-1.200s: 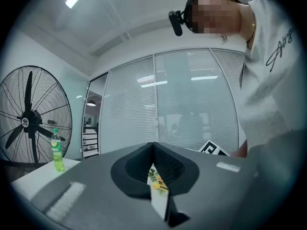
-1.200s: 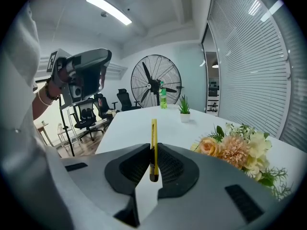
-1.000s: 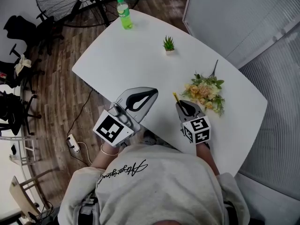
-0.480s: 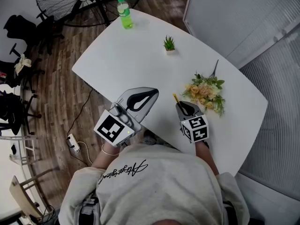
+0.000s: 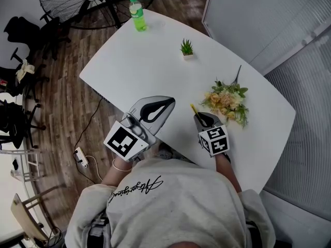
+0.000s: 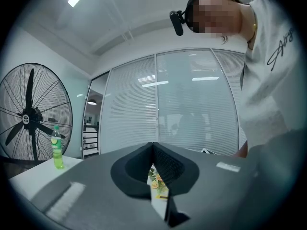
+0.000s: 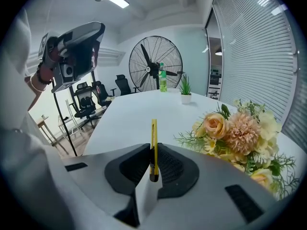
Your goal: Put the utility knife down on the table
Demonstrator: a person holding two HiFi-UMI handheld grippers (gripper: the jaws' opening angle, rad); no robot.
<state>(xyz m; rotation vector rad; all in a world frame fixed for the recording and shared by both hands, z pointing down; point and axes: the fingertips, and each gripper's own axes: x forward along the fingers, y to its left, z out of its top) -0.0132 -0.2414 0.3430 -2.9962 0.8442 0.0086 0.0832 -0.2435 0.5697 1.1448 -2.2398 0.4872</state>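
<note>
A thin yellow utility knife (image 7: 153,147) sticks forward out of my right gripper (image 7: 153,163), whose dark pads are shut on it. In the head view the knife (image 5: 194,110) pokes past the right gripper (image 5: 202,119), which tilts down over the white table (image 5: 155,66) near its front edge, left of the flowers. My left gripper (image 5: 165,103) hangs to the left over the table's near edge, pointing level. In the left gripper view its jaws (image 6: 153,150) meet at the tips with nothing between them.
A bouquet of peach and yellow flowers (image 5: 227,103) lies just right of the right gripper. A small potted plant (image 5: 186,49) and a green bottle (image 5: 137,15) stand farther back. A big floor fan (image 5: 98,1) and office chairs (image 5: 15,76) are beyond the table.
The right gripper has sunk a little toward the table and tipped further down, the knife still in it. The left gripper has not moved.
</note>
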